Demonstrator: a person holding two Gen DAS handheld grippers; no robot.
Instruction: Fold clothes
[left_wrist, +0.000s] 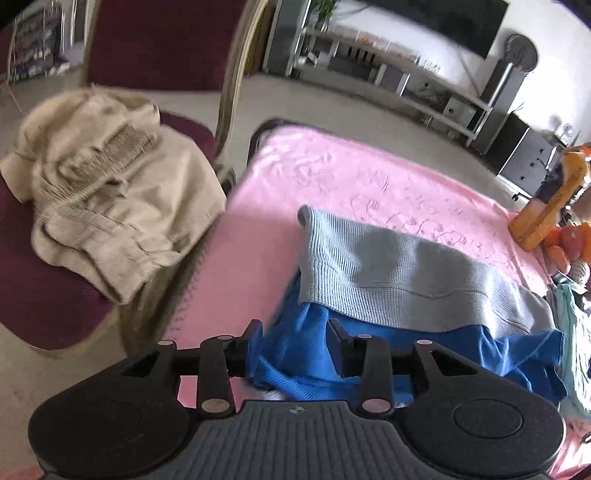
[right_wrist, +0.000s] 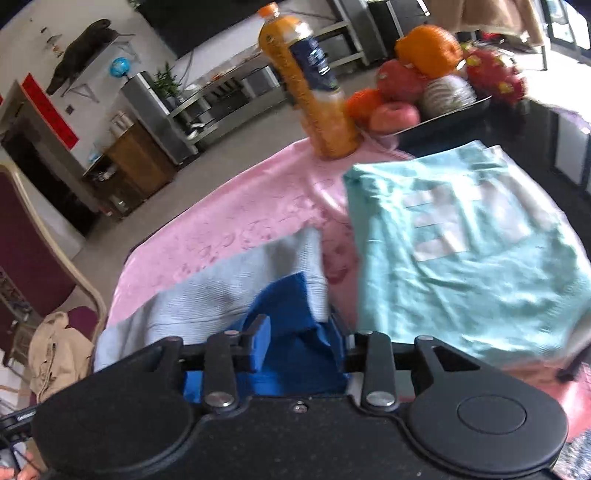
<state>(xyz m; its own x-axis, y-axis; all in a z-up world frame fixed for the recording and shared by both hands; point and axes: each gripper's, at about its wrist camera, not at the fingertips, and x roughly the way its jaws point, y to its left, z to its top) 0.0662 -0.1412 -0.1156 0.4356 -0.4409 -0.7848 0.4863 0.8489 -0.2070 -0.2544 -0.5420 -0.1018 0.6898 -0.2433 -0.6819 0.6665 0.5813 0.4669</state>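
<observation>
blue garment (left_wrist: 295, 354) partly under grey knit (left_wrist: 388, 266); shelves (left_wrist: 388, 70) blurred

A pink cloth (left_wrist: 332, 177) covers the worktop. On it lie a grey knit (left_wrist: 399, 273) over a blue garment (left_wrist: 461, 350), a folded mint shirt (right_wrist: 461, 266), a juice bottle (right_wrist: 314, 88) and a dark fruit tray (right_wrist: 443, 127) at the far edge.

Both grippers are the same chunky matte-black plastic build: the left gripper (left_wrist: 295, 332) has a ribbed grey centre panel with a tiny logo, flanked by two big round housings. The right gripper (right_wrist: 299, 332) shows silver rivets on its linkage arms, a small centre screw, and blue-padded fingers (right_wrist: 258, 345).
</observation>
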